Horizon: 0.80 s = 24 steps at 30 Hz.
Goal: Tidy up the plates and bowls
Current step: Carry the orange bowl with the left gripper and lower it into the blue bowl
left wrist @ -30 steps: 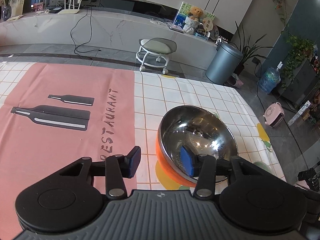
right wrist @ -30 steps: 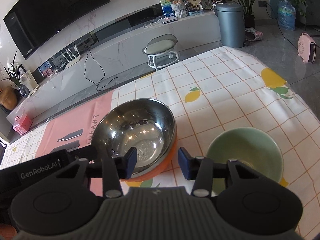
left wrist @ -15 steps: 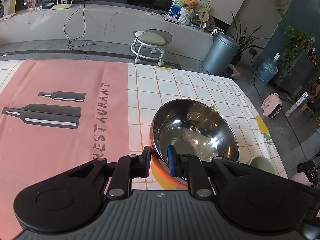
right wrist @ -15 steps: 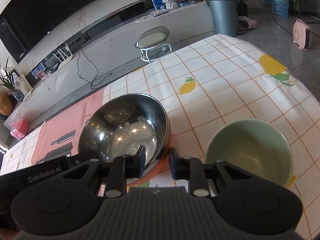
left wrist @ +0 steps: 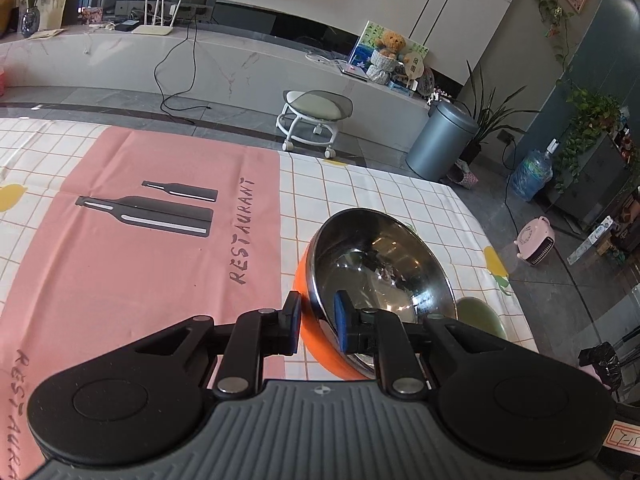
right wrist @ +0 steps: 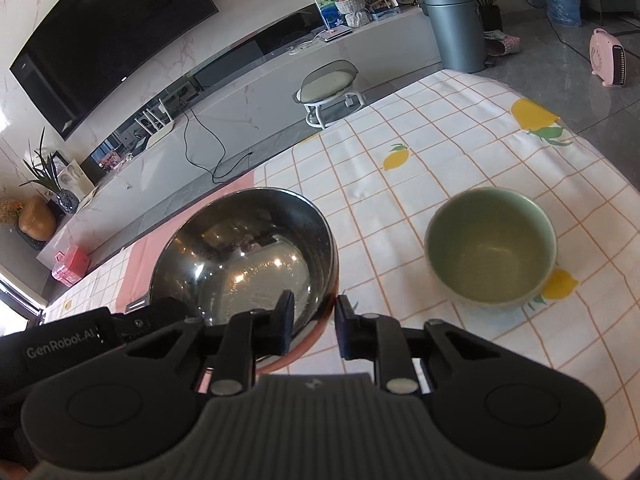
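A steel bowl (left wrist: 384,264) nests in an orange bowl (left wrist: 316,332), tilted and lifted off the table. My left gripper (left wrist: 318,318) is shut on their near left rim, one pad inside and one outside. My right gripper (right wrist: 312,316) is shut on the opposite rim of the steel bowl (right wrist: 248,264); the orange rim (right wrist: 308,340) shows between its pads. A green ceramic bowl (right wrist: 492,248) stands upright and empty on the cloth to the right, apart from both grippers; its edge shows in the left wrist view (left wrist: 480,316).
The table carries a checked lemon cloth (right wrist: 400,184) and a pink "RESTAURANT" mat (left wrist: 120,264). The table's far edge (left wrist: 360,164) and right edge (right wrist: 592,140) drop to the floor. A stool (left wrist: 316,116) and a bin (left wrist: 444,140) stand beyond.
Both grippers closed from open onto the stacked bowls' rims. The bowls then rose and tilted, and the green bowl stayed in place.
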Each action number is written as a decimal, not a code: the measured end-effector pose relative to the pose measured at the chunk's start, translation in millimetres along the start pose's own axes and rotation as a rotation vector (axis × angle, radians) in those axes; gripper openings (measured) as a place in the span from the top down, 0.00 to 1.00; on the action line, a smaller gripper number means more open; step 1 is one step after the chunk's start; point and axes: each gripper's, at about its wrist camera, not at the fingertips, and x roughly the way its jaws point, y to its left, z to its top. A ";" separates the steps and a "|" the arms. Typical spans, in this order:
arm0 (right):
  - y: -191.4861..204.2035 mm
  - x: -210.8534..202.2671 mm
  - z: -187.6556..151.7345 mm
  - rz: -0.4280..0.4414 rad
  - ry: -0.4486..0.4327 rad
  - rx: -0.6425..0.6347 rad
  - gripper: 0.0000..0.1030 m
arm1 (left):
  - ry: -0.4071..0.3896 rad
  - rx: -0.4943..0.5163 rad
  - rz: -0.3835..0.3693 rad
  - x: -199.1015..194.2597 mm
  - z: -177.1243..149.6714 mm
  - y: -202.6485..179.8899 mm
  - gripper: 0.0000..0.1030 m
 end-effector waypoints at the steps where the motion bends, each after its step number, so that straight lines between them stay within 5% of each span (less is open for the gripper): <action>1: 1.8 -7.5 -3.6 0.007 -0.003 0.000 0.81 | -0.006 -0.004 -0.003 -6.9 -1.4 0.0 0.81; 24: -5.9 -163.0 -89.0 0.053 -0.127 0.010 0.81 | -0.066 -0.038 -0.074 -106.1 -71.7 -11.5 0.81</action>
